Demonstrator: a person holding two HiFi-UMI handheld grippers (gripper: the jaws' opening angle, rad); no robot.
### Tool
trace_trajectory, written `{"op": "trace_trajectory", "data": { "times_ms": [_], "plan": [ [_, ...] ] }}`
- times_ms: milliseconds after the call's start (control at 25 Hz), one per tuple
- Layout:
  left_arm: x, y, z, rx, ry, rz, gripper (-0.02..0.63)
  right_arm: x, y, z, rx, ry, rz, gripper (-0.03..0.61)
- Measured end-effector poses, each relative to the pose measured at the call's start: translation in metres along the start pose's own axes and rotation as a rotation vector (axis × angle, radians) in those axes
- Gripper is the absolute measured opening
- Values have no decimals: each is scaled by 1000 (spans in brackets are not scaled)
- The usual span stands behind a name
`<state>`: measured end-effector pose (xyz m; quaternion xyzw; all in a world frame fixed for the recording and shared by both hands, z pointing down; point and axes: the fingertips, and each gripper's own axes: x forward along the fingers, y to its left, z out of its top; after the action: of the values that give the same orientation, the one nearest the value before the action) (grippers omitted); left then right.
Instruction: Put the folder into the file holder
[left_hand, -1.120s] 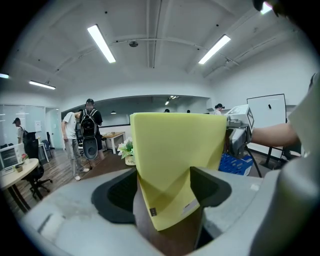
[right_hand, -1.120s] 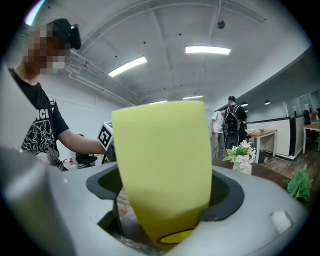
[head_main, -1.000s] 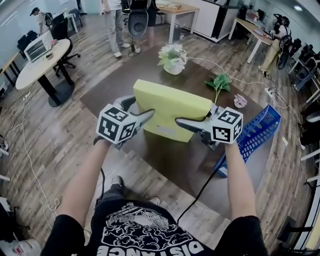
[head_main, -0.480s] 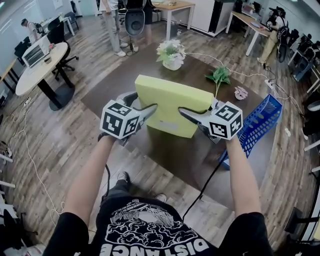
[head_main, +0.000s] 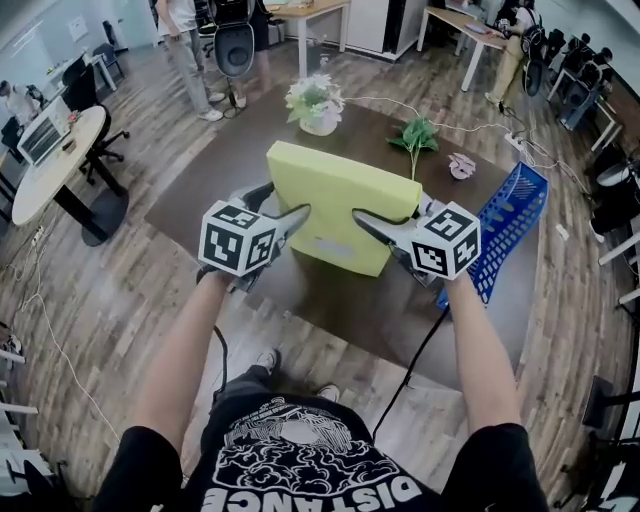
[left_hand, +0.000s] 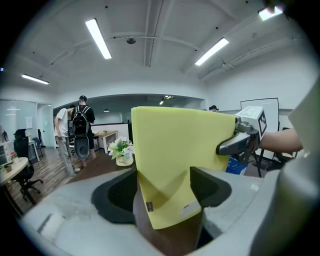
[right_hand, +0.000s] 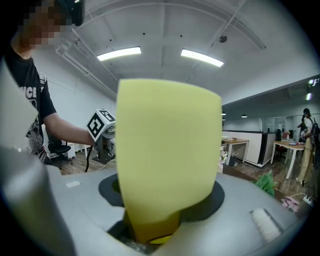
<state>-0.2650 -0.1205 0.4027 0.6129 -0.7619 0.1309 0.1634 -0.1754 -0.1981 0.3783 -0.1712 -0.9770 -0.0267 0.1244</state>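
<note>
Pale-yellow card folder (head_main: 335, 200) looks light, stiff; left claw (head_main: 292, 218) grips its edge, right claw (head_main: 365, 220) is closing on the opposite edge.

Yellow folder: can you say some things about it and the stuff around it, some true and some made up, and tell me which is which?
1. The flat yellow folder is between the jaws of both the left gripper and the right gripper. True; the right one's jaws are closing on it.
2. The folder is already in the blue plastic file holder. False: it is outside the holder, up in the grippers.
3. A white pot of flowers stands on the dark brown table beyond the folder. True.
4. The left gripper is empty. False: it grips the folder's left edge.
</note>
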Motion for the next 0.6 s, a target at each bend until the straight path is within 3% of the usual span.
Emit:
{"op": "trace_trajectory", "data": {
  "times_ms": [600],
  "plan": [
    [41, -17, 16, 0, -33, -217, 345, -32, -4, -9, 89, 3, -325, 227]
  ]
}}
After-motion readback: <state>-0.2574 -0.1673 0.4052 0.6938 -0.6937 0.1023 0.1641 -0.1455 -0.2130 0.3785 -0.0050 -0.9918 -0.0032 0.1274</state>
